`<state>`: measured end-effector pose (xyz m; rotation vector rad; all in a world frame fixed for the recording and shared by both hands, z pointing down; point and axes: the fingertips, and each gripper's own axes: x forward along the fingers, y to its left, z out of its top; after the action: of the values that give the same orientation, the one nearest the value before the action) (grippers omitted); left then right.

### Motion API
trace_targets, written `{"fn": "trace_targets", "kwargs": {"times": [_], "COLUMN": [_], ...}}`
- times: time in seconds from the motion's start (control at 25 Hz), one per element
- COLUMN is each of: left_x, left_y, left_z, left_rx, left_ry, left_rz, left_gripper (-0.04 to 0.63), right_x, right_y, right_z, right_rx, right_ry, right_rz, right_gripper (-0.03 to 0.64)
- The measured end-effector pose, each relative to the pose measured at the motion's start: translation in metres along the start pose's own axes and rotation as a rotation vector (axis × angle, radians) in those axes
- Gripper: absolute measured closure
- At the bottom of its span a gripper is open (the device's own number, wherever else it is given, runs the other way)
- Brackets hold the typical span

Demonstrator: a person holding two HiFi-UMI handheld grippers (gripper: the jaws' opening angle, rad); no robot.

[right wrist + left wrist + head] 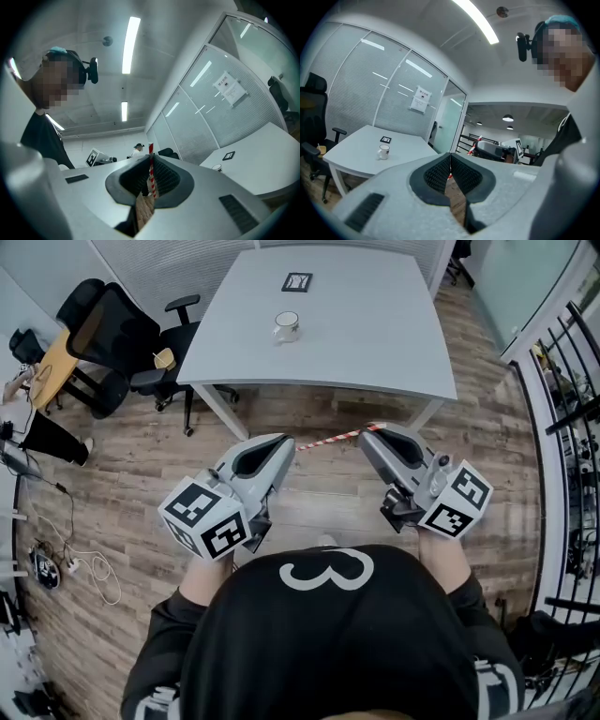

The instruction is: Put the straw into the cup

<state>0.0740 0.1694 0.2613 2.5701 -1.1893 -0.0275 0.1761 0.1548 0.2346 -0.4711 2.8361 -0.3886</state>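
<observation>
Firmly, right hand-held gripper (379, 428) pinches straw (333, 439) crosswise.

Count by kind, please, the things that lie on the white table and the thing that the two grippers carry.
cup: 1
black square card: 1
striped straw: 1
Total: 3

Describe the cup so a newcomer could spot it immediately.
Look at the white table at the top of the head view. Near its middle stands the cup, a small white mug with a handle. Its only neighbour, a flat black-framed card, lies farther back; the cup alone stands up.
</observation>
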Motion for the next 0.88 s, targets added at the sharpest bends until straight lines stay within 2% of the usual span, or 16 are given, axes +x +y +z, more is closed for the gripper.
{"fn": "trace_targets", "kwargs": {"times": [0.32, 0.88], "left_x": [0.034, 0.048], "left_y": [-0.003, 0.002], "left_z": [0.005, 0.013], "left_rx": [0.029, 0.049], "left_ry": [-0.016, -0.043], "left_rz": [0.012, 0.039], "left_gripper": [0.578, 0.578], "right_x": [-0.010, -0.007], "right_y": [-0.030, -0.048], "right_z": [0.017, 0.027], "right_rx": [-0.026, -0.039], "right_ry": [-0.017, -0.022], "right_rz": [0.025, 0.056], "right_gripper": [0.598, 0.598]}}
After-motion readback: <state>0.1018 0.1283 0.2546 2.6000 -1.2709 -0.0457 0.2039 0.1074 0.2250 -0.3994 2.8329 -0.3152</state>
